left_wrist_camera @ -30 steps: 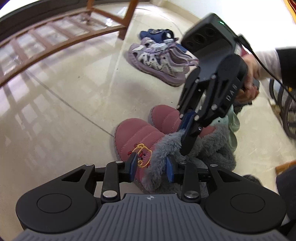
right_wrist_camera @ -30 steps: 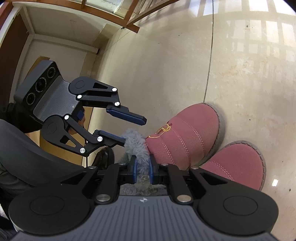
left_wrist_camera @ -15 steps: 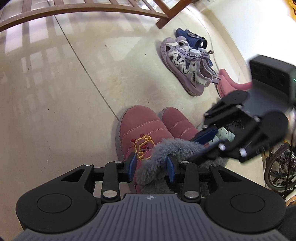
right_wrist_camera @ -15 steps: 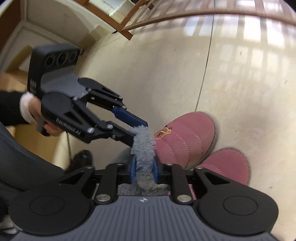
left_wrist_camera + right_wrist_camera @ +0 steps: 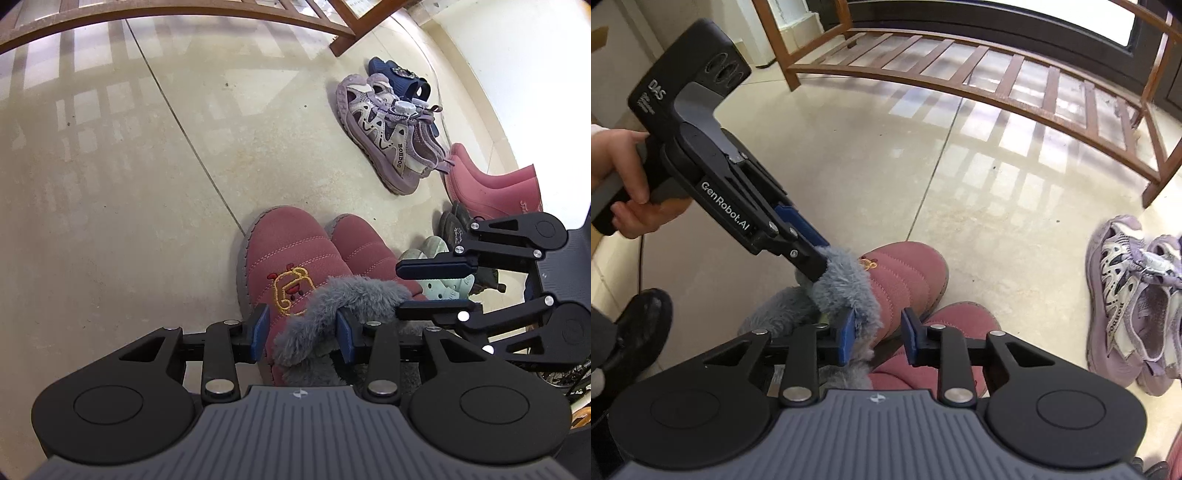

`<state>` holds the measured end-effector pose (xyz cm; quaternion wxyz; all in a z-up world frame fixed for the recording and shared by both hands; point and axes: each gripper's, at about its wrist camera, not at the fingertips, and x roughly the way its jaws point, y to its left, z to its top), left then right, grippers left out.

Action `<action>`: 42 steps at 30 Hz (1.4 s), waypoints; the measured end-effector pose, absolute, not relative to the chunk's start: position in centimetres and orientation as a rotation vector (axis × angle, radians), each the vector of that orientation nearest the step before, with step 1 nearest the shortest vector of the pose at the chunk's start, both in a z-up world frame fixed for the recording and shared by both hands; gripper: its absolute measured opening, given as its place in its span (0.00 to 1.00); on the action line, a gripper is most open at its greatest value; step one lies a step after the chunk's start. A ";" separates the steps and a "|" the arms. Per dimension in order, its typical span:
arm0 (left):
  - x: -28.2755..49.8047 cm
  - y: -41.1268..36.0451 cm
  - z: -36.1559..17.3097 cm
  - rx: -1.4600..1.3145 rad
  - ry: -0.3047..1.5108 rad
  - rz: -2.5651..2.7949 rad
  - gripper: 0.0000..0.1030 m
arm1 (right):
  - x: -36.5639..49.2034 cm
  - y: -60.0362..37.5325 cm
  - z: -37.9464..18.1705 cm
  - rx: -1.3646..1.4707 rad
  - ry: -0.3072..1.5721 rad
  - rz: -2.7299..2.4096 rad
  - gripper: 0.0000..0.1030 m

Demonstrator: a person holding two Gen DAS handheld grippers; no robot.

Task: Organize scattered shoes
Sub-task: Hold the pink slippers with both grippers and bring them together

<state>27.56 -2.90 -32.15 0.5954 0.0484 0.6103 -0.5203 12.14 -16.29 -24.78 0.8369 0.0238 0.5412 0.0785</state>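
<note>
Pink boots (image 5: 291, 251) paired on the floor (image 5: 110, 192) — light, soft, floppy, so I take the collar: left gripper (image 5: 303, 331) fingers pinch the grey fur cuff (image 5: 354, 295), right gripper (image 5: 877, 333) fingers spread.

Pink boots (image 5: 495, 188) behind right gripper (image 5: 436, 288)

L gripper (image 5: 302, 330) pointed steeply down, jaws part open w/ grey fur cuff (image 5: 343, 299) of the pink boot (image 5: 291, 258) between them; whether the pads pressed on it couldn't be told. A bare hand (image 5: 620, 184) held its handle, fingers wrapped round the grip. R gripper (image 5: 878, 336) also angled down, jaws apart, L pad against the fur, R pad clear, gripping nothing.
</note>
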 end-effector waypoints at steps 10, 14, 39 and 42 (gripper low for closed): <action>27.7 -2.7 -32.2 0.100 1.416 -1.195 0.45 | 14.1 -16.9 -26.3 0.135 1.208 0.098 0.33; 27.8 -2.7 -32.0 0.090 1.421 -1.170 0.45 | 14.6 -17.4 -26.7 0.162 1.230 0.087 0.42; 27.8 -4.4 -31.5 0.142 1.376 -1.112 0.44 | 15.2 -18.1 -27.3 0.177 1.272 0.081 0.63; 27.5 -5.2 -32.3 0.214 1.361 -1.075 0.33 | 15.1 -18.3 -27.5 0.192 1.273 0.075 0.66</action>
